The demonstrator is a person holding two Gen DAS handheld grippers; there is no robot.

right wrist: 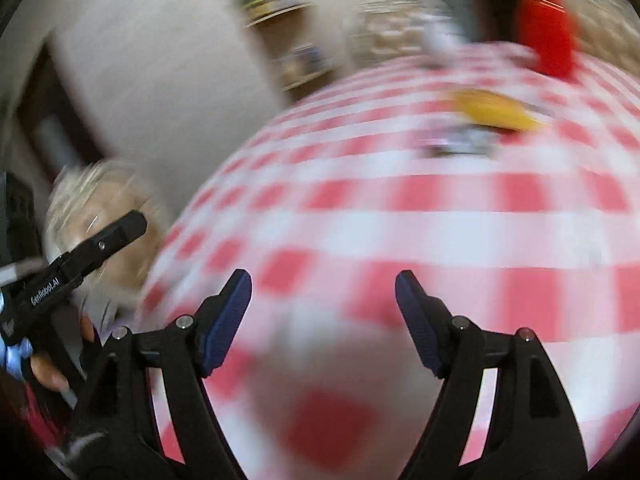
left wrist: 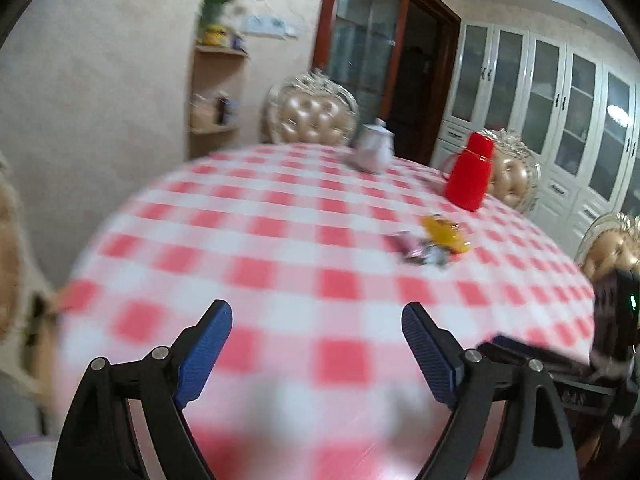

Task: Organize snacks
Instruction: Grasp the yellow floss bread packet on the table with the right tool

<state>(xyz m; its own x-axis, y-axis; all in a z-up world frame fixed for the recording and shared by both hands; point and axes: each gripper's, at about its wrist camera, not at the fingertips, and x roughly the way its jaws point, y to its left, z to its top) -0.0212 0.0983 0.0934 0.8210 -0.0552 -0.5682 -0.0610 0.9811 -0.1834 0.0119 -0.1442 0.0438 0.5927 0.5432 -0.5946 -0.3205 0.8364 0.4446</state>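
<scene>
The left gripper (left wrist: pixel 316 320) is standing wide with nothing between its blue pads, hanging over the near edge of the table (left wrist: pixel 280 248). The right gripper (right wrist: pixel 323 288) is likewise gaping wide and carrying nothing, hovering over the same near edge. The snacks (left wrist: pixel 434 240), a yellow packet among small wrapped pieces, are lying clustered toward the far right part of the table, well apart from both grippers. A red flask (left wrist: pixel 470 172) and a white teapot (left wrist: pixel 374 148) are standing near the far edge. Both views are showing motion blur.
</scene>
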